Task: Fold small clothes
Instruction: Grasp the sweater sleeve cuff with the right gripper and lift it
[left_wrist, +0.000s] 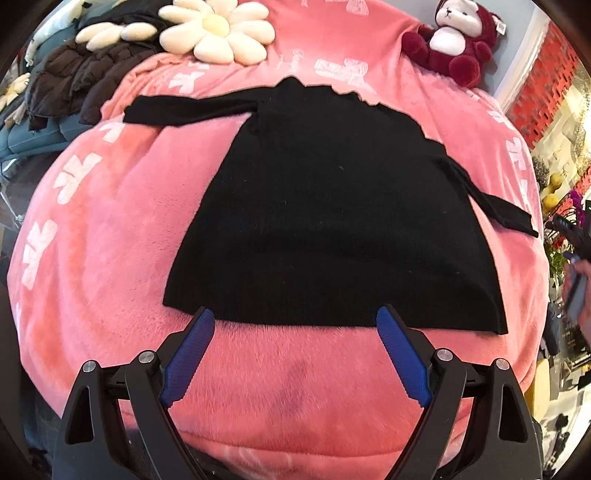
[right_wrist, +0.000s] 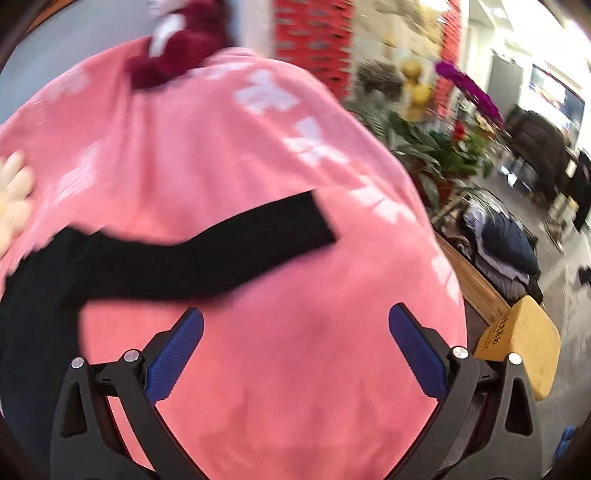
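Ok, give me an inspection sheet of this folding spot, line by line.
Surface: pink plush blanket with white bow prints.
Job's things: black sweater spread flat, both sleeves out, unfolded.
Clutter: daisy cushion, maroon plush bear, dark quilted jacket at the far edge.
Grippers: left gripper open at the hem; right gripper open near the right sleeve.
Cables: nothing seen.
Surroundings: potted plants, purple orchid, red lattice wall.

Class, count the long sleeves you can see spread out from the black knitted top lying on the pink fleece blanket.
2. One sleeve stretches left from the black knitted top; the other sleeve angles right toward the pink fleece blanket's edge. None appears hidden.
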